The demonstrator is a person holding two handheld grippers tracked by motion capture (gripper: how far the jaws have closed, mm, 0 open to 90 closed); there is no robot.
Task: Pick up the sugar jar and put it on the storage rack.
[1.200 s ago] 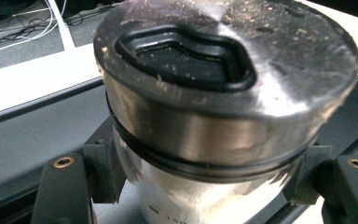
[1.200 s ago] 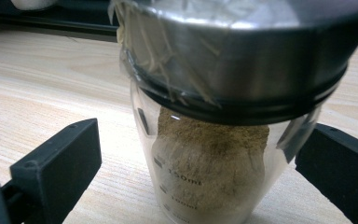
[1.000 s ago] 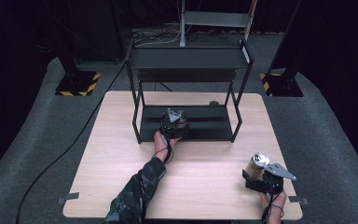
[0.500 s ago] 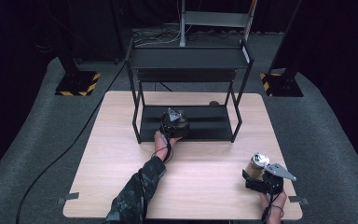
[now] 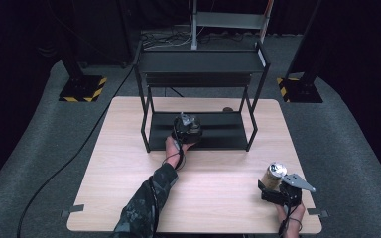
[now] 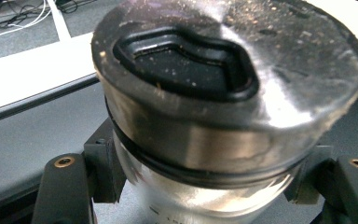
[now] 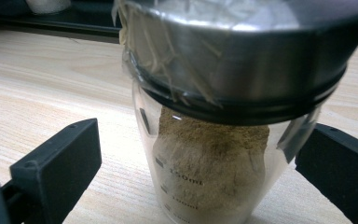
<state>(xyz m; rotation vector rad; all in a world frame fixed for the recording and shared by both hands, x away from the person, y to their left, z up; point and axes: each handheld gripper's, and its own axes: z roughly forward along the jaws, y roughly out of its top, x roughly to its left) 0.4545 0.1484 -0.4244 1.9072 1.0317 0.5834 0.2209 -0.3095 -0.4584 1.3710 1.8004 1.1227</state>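
While the left gripper reaches in over the lower shelf of the black rack, its jaws press against both sides of a clear jar with a steel lid, so it is gripping that jar. In the left gripper view the lid, with its black rubber insert, looms just above the jaws, and the grey shelf surface lies beneath and ahead.

Off at the near right corner of the table, the right gripper has a second jar between its jaws. This one holds brown powder and has measuring marks on its glass. Both jaws stand visibly clear of the glass with gaps on either side, so the gripper is spread and not holding; the jar rests on the wood.

I judge the main risk to be on the left: the glass looks smooth and the grip sits low under a heavy lid, so a tilt or a quick move could let the jar slip or topple. The upper shelf hangs directly above that gripper, and the rack's posts stand to either side, so lifting straight up could strike the lid. Open room lies back toward the person, across the bare table. On the right, a one-sided closing could nudge the jar toward the nearby table edge.
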